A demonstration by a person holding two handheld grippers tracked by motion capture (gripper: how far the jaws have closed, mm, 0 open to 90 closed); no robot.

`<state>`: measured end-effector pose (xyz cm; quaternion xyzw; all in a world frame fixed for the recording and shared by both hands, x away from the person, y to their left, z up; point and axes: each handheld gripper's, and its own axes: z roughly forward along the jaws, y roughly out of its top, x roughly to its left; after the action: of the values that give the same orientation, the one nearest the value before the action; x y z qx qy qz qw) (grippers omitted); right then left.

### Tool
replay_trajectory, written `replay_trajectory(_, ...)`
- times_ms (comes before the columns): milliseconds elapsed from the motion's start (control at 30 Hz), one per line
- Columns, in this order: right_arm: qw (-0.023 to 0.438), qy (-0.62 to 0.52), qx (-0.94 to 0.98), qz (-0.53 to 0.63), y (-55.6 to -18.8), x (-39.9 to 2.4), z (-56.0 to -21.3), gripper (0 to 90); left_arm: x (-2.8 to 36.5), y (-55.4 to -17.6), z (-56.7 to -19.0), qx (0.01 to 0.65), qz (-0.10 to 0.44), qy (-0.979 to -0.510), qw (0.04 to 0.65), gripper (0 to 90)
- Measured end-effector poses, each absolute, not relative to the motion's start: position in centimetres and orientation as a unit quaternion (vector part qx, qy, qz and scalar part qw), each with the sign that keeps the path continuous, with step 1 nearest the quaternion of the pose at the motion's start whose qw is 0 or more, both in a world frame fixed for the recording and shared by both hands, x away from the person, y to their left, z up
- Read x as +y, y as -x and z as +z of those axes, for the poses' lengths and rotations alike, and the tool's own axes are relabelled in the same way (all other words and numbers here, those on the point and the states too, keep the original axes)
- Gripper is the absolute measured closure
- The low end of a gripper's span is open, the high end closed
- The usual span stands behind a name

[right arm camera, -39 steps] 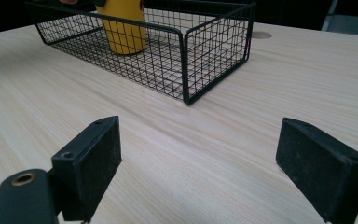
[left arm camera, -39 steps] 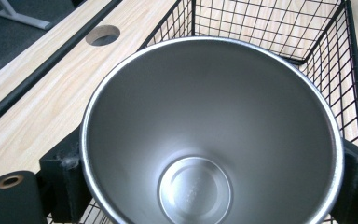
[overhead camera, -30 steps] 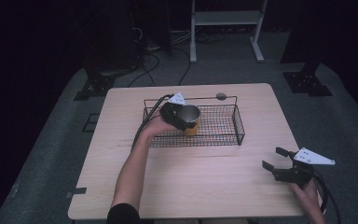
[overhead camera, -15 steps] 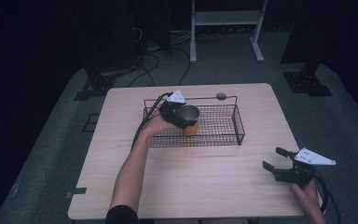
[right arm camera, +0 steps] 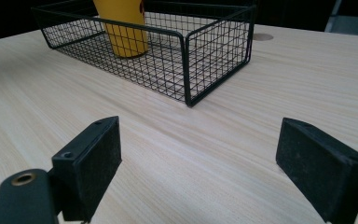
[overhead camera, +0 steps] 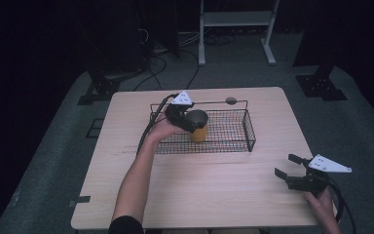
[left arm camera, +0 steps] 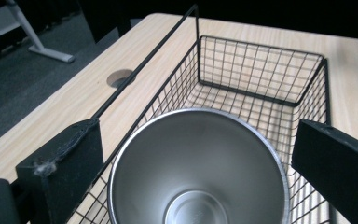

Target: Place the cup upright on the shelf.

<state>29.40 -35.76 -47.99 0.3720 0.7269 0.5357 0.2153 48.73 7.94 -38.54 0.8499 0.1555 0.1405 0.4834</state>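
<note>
The yellow metal cup with a shiny steel inside stands upright in the black wire basket, in the left half of it, on the light wooden table. The left gripper is at the cup's rim. In the left gripper view the cup sits between the two black jaws, and a small gap shows on each side, so the jaws have just been opening and they do not press on it now: the claw is released, with the cup set down between them. The right gripper rests well apart, near the right front corner of the table, with its jaws spread wide and nothing between them.

I judge that the cup is stiff and rather light, because it is empty and has thin walls. It will not break, but the smooth painted outside can be slippery under the pads. Its wall widens toward the top, so a grip across the upper wall just under the rim, with one pad on each side, should hold best. A grip too low may let it tip on the wire floor, which gives an uneven seat.
</note>
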Motion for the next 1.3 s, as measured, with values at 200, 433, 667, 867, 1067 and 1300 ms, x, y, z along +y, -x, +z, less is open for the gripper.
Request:
replay_trajectory(200,0.219,-0.374,0.728,0.532,-29.4,-35.7,-48.0,13.1,8.3,-48.1,-37.7,0.156,0.146,-0.843,0.493,1.6)
replay_trajectory(433,0.221,-0.373,0.728,0.531,-29.4,-35.6,-48.0,13.1,8.8,-47.0,-37.0,0.150,0.154,-0.837,0.503,1.6)
replay_trajectory(667,0.224,-0.373,0.728,0.529,-29.4,-35.6,-48.0,13.1,9.4,-46.4,-36.9,0.155,0.152,-0.833,0.509,1.6)
replay_trajectory(867,0.224,-0.374,0.728,0.529,-29.4,-35.6,-48.0,13.1,9.6,-45.5,-36.7,0.153,0.153,-0.825,0.521,1.6)
replay_trajectory(1067,0.224,-0.373,0.728,0.529,-29.4,-35.6,-48.0,13.1,9.6,-44.6,-36.7,0.149,0.156,-0.824,0.525,1.6)
replay_trajectory(1300,0.224,-0.373,0.728,0.529,-29.4,-35.6,-48.0,13.1,10.0,-43.5,-36.7,0.144,0.158,-0.821,0.529,1.6)
